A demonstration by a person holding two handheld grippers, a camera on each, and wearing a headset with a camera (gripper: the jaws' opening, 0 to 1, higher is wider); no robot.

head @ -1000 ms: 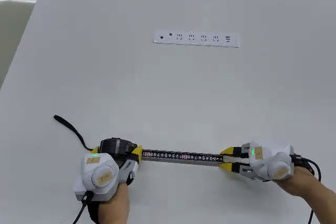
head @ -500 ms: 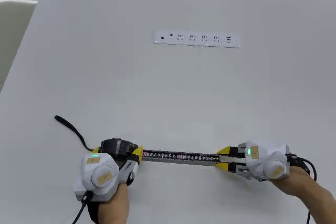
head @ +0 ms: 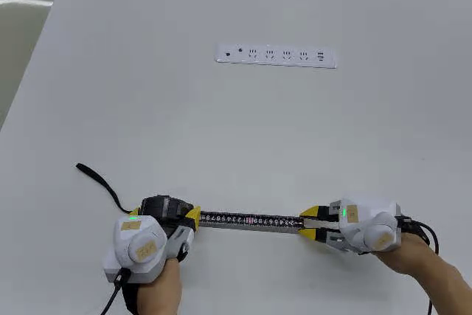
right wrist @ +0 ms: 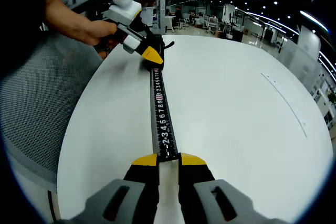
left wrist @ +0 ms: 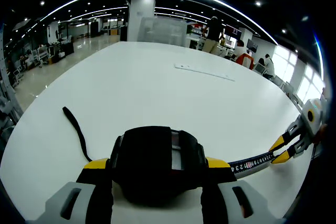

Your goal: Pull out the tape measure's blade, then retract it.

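Observation:
A black tape measure case (head: 164, 206) (left wrist: 157, 158) lies near the table's front left, with my left gripper (head: 186, 220) (left wrist: 157, 163) shut on it. Its wrist strap (head: 98, 181) (left wrist: 76, 132) trails off to the left. The numbered blade (head: 249, 220) (right wrist: 161, 116) (left wrist: 249, 163) runs flat along the table to the right. My right gripper (head: 307, 221) (right wrist: 168, 159) is shut on the blade's end. In the right gripper view the case (right wrist: 157, 51) shows far up the blade, held by the left gripper (right wrist: 149, 53).
A white power strip (head: 276, 54) (left wrist: 203, 72) (right wrist: 286, 103) lies on the white table (head: 243, 130), well beyond the tape. The table's left edge (head: 33, 49) drops off to the floor.
My right gripper has moved left toward the case with the blade's end, so the stretch of blade that shows is shorter. The left gripper and case have stayed put.

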